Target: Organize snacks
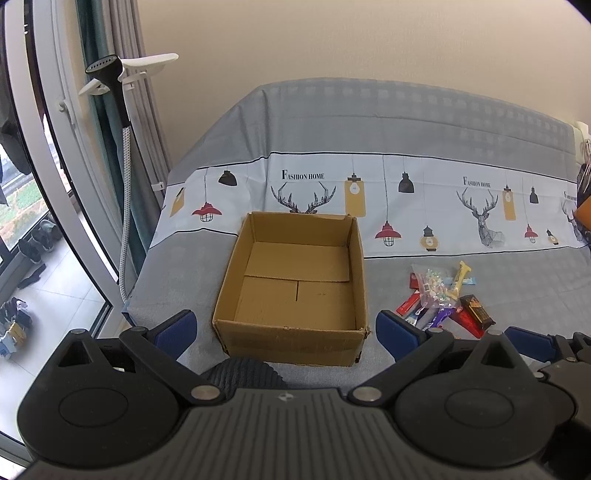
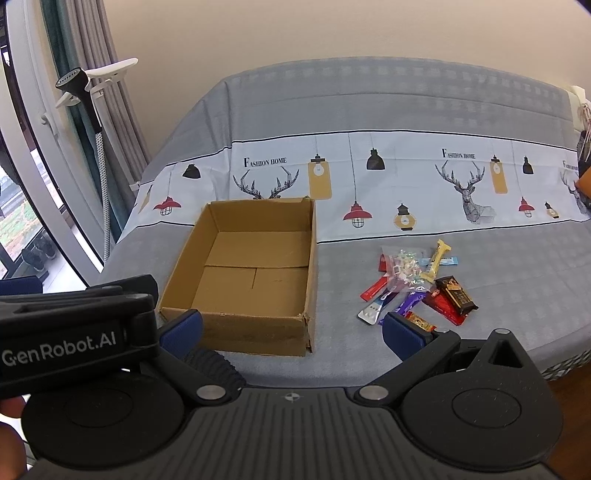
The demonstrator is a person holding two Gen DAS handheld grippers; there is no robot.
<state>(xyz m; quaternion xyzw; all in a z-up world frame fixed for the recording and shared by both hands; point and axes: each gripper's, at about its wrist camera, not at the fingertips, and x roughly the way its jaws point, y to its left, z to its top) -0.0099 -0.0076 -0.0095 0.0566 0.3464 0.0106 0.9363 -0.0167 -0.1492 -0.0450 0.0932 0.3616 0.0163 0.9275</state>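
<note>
Both grippers, left (image 1: pixel 286 328) and right (image 2: pixel 291 332), are hanging wide open and empty; ahead-right, the overlapping snack pile (image 2: pixel 413 284) is risking a multi-wrapper pinch, missing the box (image 2: pixel 251 273).

Beige wall (image 1: pixel 332 37) behind. Table under grey tablecloth (image 1: pixel 369 110) with lamp/deer print band. Left: grey curtains (image 1: pixel 110 29), garment steamer (image 1: pixel 107 74) on stand, glass door (image 1: pixel 22 166), daylight, tiled balcony floor (image 1: pixel 55 295), shoes (image 1: pixel 37 240).

One cardboard box (image 2: pixel 255 273), one clear candy bag (image 2: pixel 404 271), roughly eight wrapped snack bars (image 2: pixel 456 295), two grippers (image 1: pixel 286 328).
</note>
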